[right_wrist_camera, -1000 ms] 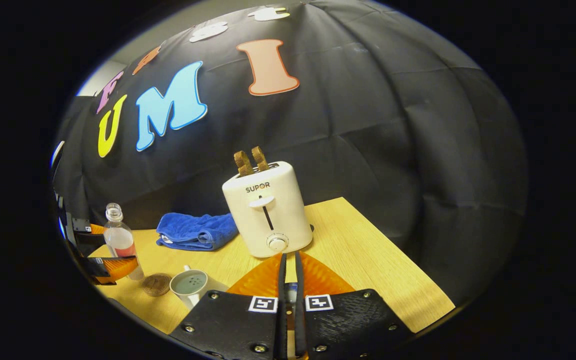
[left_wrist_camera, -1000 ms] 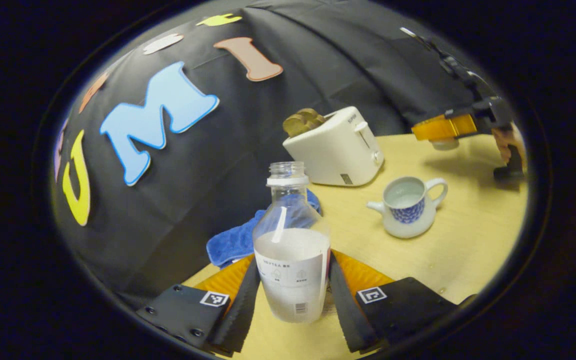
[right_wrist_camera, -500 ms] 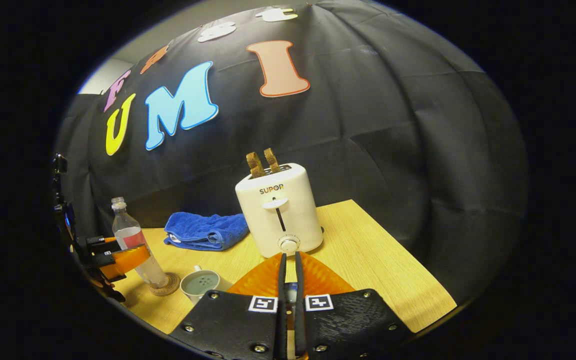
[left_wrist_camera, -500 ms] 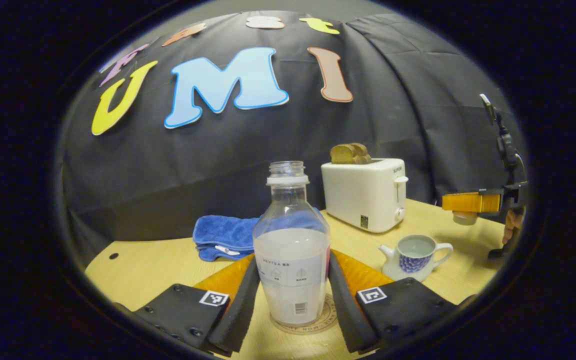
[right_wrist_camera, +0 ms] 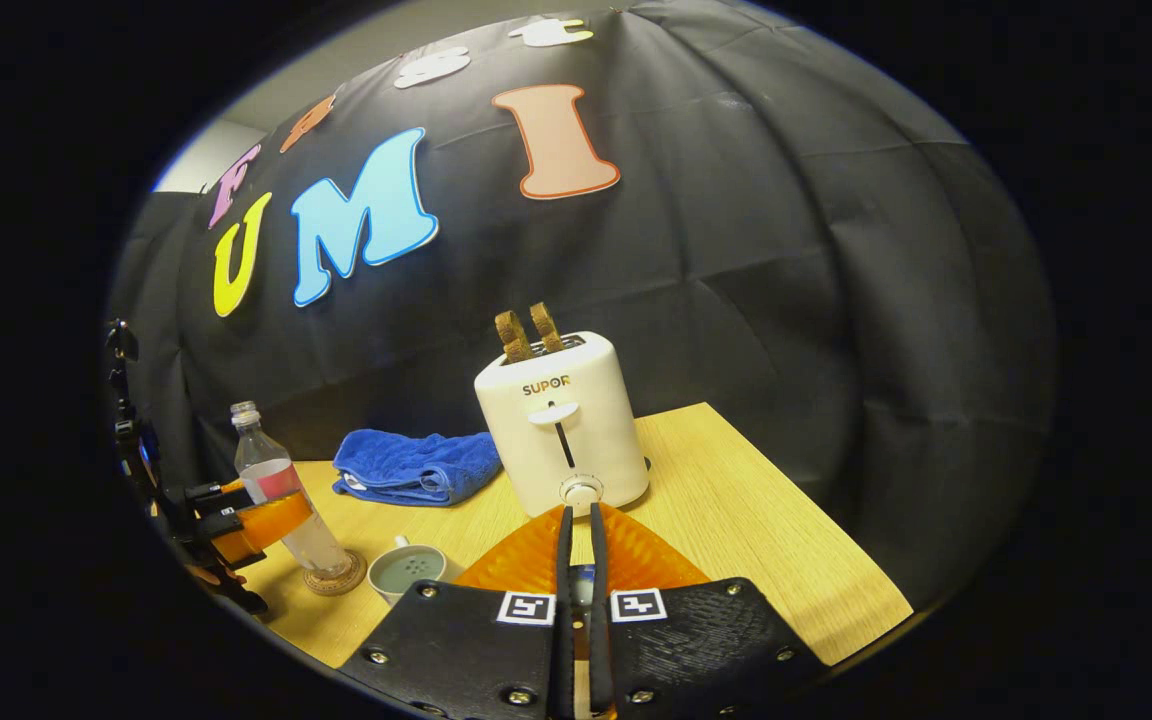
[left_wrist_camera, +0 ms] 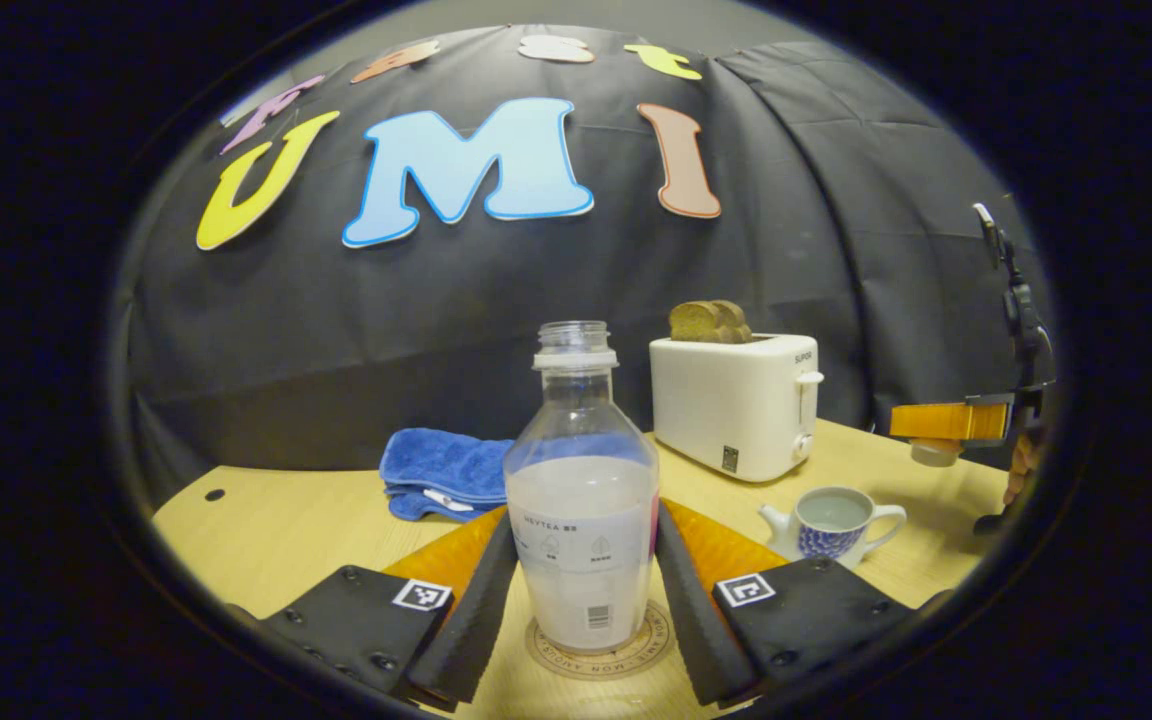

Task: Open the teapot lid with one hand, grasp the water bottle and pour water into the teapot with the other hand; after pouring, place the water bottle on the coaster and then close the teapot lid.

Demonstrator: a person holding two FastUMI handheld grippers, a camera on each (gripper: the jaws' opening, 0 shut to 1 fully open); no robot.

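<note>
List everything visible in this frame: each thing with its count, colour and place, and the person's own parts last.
water bottle: 1, clear, uncapped, part full, standing on the coaster.
coaster: 1, brown, round, on the table.
teapot: 1, white with blue pattern, lid off, beside the coaster.
teapot lid: 1, white, held up in the air.
toaster: 1, white, behind the teapot.
toast slices: 2, brown, in the toaster's slots.
towel: 1, blue, folded, beside the toaster.
table: 1, light wood.
left gripper: closed around the bottle.
right gripper: pinching the lid.
</note>
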